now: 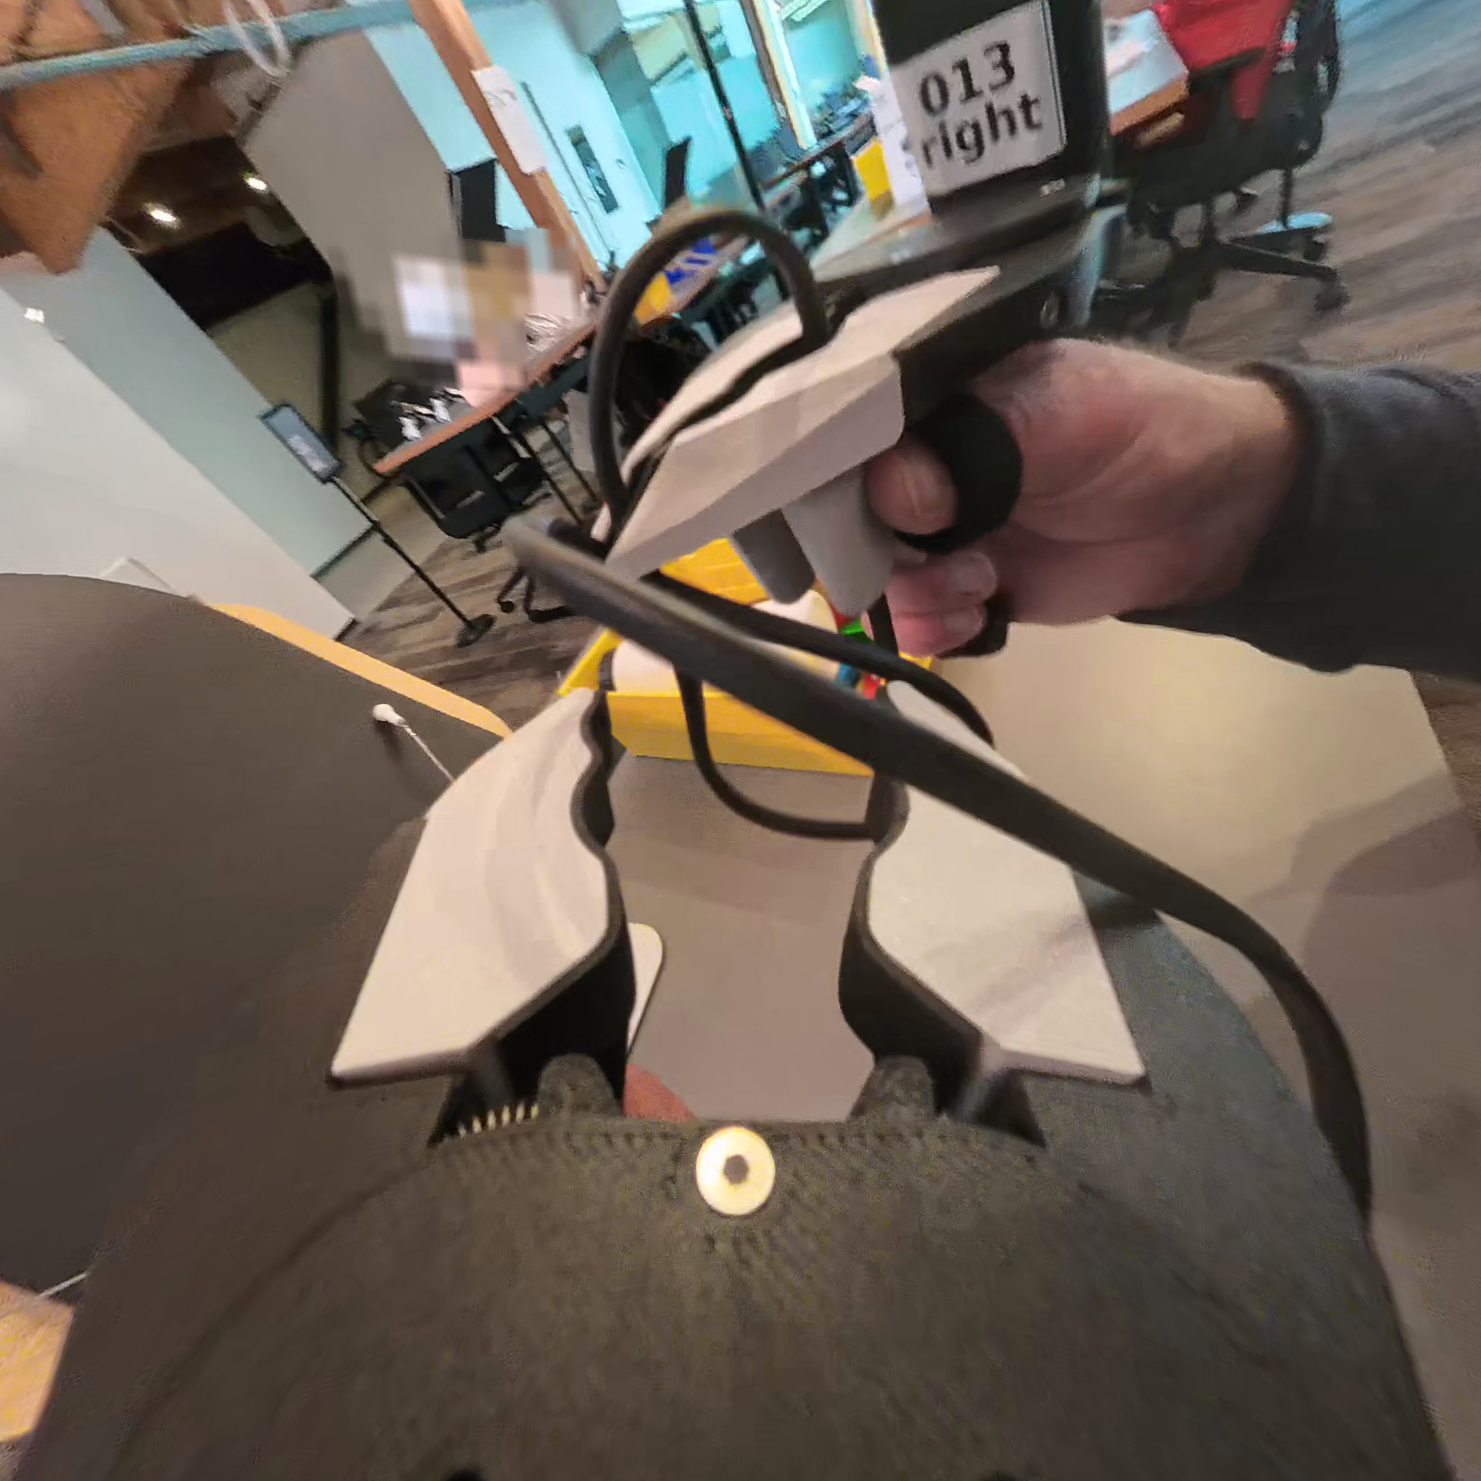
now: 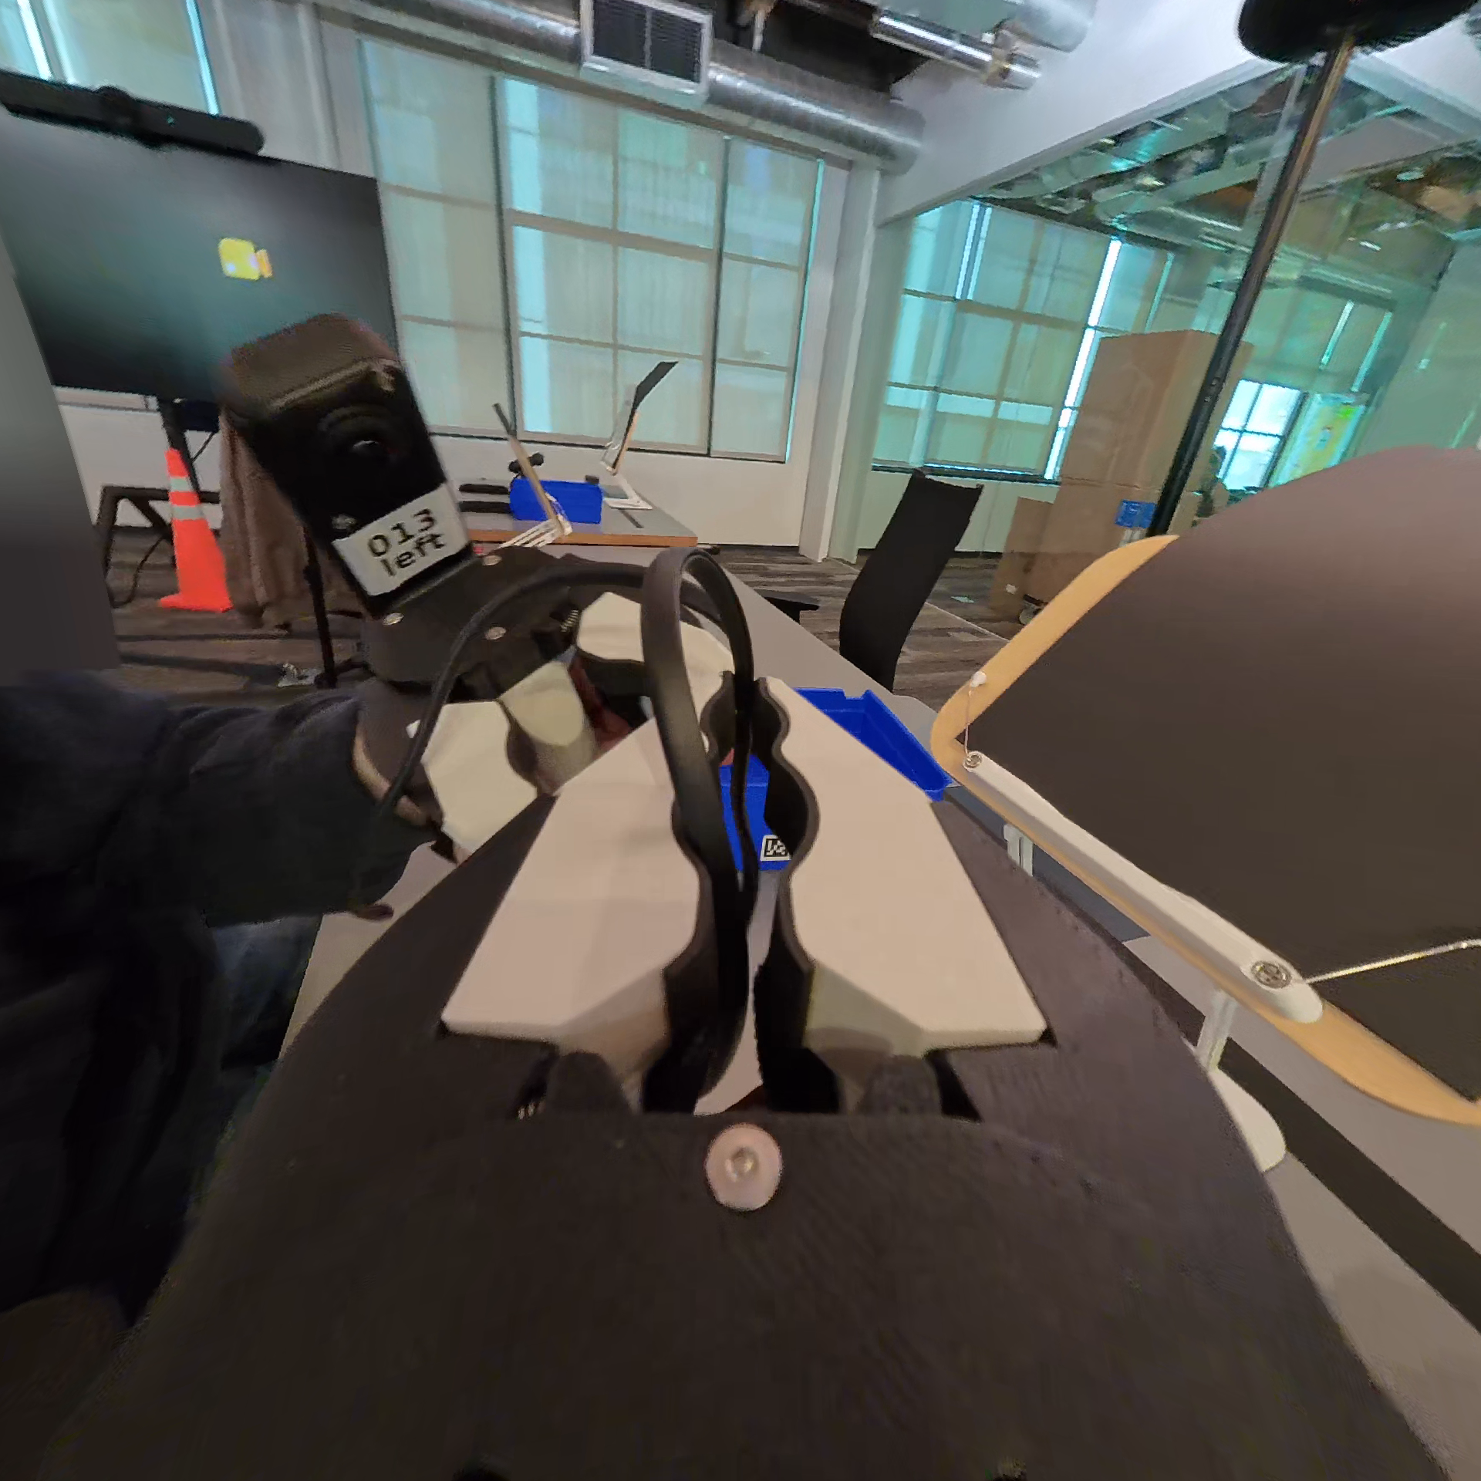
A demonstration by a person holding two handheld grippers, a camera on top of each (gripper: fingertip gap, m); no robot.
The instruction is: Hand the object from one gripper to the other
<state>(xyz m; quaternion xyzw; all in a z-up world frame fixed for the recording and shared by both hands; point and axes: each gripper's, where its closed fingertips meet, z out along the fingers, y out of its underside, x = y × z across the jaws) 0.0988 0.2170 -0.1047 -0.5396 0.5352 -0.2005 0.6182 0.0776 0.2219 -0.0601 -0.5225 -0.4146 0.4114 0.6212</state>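
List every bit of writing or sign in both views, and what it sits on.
I don't quote writing; here is where it stands.
White label on a black camera housing: readable print.
Second white label on the other housing: readable print.
Tag on the blue bin: code pattern, no words.
Screen: yellow icon, no words.
Papers on a post, floor sign: too blurred.

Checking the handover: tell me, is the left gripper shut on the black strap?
No, the left gripper is open; the black strap crosses above its spread fingers.
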